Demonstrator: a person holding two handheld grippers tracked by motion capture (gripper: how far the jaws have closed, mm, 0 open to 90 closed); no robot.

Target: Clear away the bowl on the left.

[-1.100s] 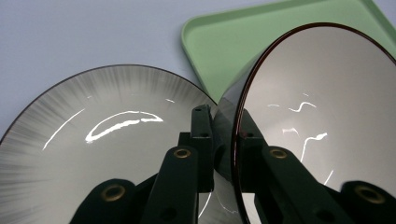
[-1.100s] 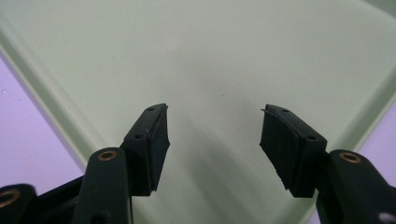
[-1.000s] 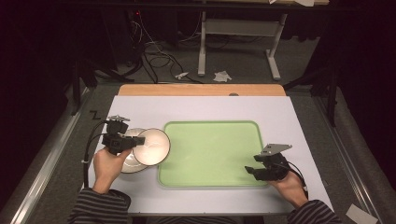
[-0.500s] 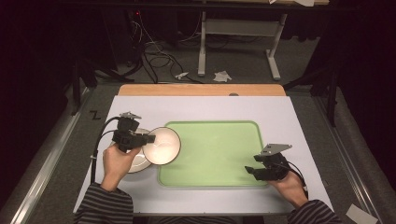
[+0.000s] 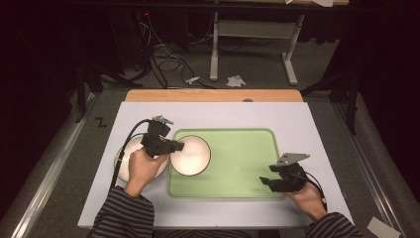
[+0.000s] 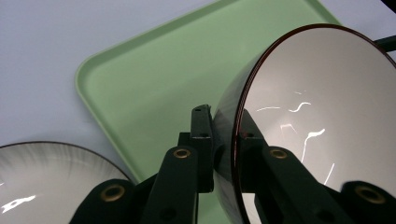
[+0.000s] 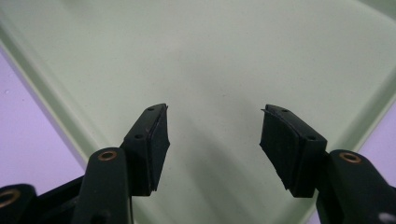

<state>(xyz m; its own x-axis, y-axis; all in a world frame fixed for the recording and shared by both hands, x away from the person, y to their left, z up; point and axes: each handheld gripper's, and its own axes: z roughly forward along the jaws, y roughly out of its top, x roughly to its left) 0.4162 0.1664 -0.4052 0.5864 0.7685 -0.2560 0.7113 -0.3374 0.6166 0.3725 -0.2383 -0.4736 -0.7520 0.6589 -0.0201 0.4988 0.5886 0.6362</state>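
On the tabletop (image 5: 317, 119), take the green tray (image 5: 247, 163) as your landmark: just off its left edge a second bowl (image 5: 130, 159) sits empty. Your left gripper (image 5: 174, 146) is clamped on the near rim of the white bowl (image 5: 190, 154), one pad inside, one outside, carrying it tilted over the tray's left end, nothing in it. The tray floor to its right is bare, so set it there. Your right gripper (image 5: 270, 179) hovers with its pads apart, holding nothing, at the tray's near right corner
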